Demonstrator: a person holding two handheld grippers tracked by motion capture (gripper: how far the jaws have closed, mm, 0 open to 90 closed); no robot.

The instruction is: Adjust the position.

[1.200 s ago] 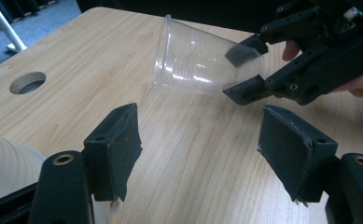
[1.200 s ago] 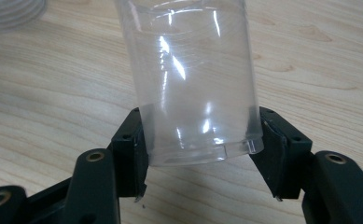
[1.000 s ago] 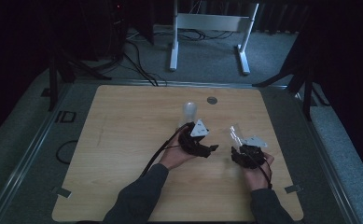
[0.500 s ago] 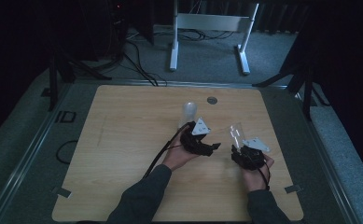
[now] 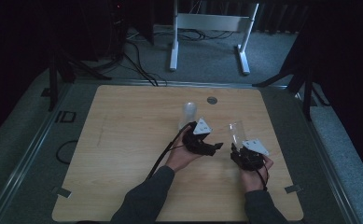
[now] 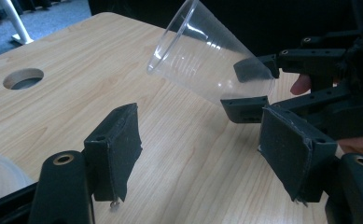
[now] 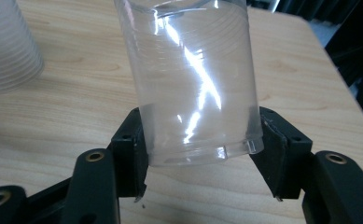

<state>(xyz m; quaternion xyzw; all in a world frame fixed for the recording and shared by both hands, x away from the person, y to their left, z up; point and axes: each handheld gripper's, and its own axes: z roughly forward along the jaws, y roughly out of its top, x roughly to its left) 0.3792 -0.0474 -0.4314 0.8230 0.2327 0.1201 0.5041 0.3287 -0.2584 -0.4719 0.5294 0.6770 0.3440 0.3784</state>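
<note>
A clear plastic cup [image 7: 193, 84] is held by its base in my right gripper [image 7: 200, 140], whose jaws are shut on both sides of it. In the high view the cup [image 5: 235, 132] tilts up and away from the right gripper [image 5: 236, 148] at the table's right of middle. My left gripper [image 5: 215, 146] sits just to its left, pointing toward it. In the left gripper view my left gripper [image 6: 202, 135] stands open with nothing between its pads, and the cup [image 6: 207, 60] hangs tilted a short way beyond them, rim to the upper left.
A stack of ribbed translucent cups [image 5: 189, 113] stands on the wooden table [image 5: 123, 140] just behind the left gripper, also at the upper left of the right gripper view as the stack [image 7: 9, 46]. A round hole [image 5: 211, 100] lies near the table's far edge.
</note>
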